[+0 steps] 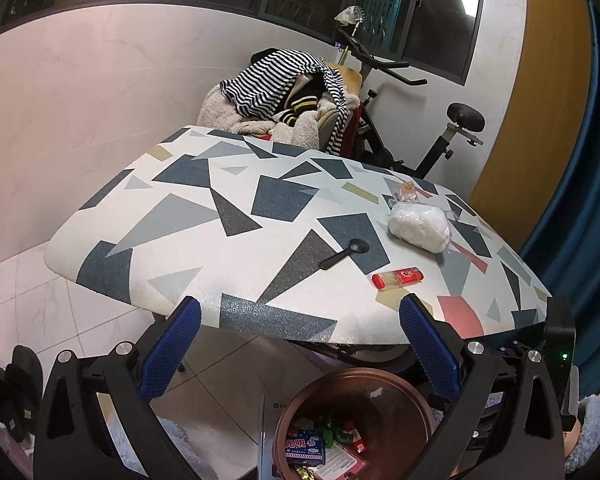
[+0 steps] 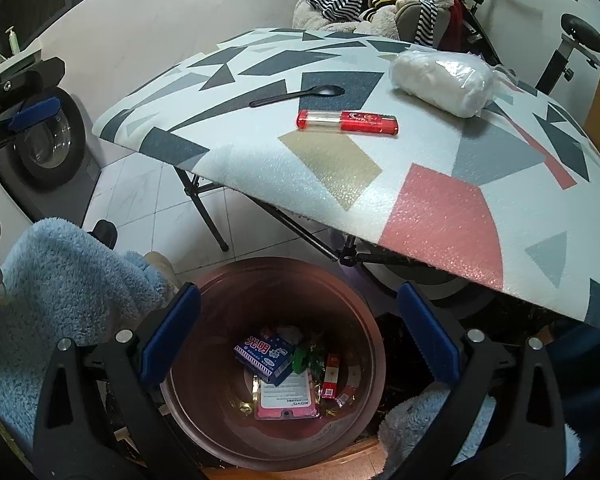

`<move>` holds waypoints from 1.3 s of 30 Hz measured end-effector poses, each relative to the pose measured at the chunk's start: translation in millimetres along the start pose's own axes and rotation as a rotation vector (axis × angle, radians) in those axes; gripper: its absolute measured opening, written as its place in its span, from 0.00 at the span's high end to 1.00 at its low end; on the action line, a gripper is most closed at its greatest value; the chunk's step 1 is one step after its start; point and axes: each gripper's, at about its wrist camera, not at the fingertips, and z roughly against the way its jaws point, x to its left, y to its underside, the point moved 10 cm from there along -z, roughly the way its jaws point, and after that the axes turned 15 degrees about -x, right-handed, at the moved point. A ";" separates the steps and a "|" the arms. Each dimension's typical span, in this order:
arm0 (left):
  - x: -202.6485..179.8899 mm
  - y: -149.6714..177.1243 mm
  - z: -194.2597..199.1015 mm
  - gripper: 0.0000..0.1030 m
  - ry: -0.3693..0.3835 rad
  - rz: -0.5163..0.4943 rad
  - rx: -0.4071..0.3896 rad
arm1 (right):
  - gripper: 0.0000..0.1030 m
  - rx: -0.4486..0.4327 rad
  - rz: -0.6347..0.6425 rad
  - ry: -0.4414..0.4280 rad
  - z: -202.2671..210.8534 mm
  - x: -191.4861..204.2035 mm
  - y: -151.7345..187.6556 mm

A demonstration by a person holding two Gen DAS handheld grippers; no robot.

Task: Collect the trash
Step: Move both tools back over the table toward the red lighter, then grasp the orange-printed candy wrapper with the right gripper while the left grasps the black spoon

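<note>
Right wrist: round copper-brown bin (image 2: 204,364), glossy red lighter (image 2: 348,121) above.

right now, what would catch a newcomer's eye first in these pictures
The table top with its bold geometric pattern fills both views, and on it a red lighter lies between a black plastic spoon and a white bag. Below the table's near edge stands a copper-coloured trash bin with wrappers and a blue box inside, right under the open right gripper.
</note>
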 end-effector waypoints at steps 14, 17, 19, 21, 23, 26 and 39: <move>0.1 -24.4 -33.6 0.06 0.025 -0.051 -0.017 | 0.06 -0.083 -0.040 0.060 8.1 -42.7 -60.7; -0.9 -40.0 -50.6 0.06 0.034 -0.066 -0.029 | 0.06 -0.130 -0.069 0.076 9.2 -71.2 -99.6; -0.8 -48.9 -62.1 0.06 0.041 -0.076 -0.032 | 0.06 -0.165 -0.082 0.105 6.1 -96.9 -132.9; -0.9 -58.1 -73.2 0.06 0.051 -0.089 -0.036 | 0.06 -0.203 -0.084 0.136 -2.3 -124.9 -170.6; 0.2 -67.4 -85.9 0.06 0.060 -0.104 -0.040 | 0.06 -0.213 -0.083 0.144 -10.2 -139.9 -188.4; 4.4 -75.8 -104.5 0.06 0.065 -0.112 -0.032 | 0.06 -0.180 -0.066 0.156 -50.0 -181.1 -227.3; 0.8 -47.2 -183.1 0.10 0.110 -0.140 0.085 | 0.10 0.083 -0.023 0.225 -209.9 -281.1 -254.3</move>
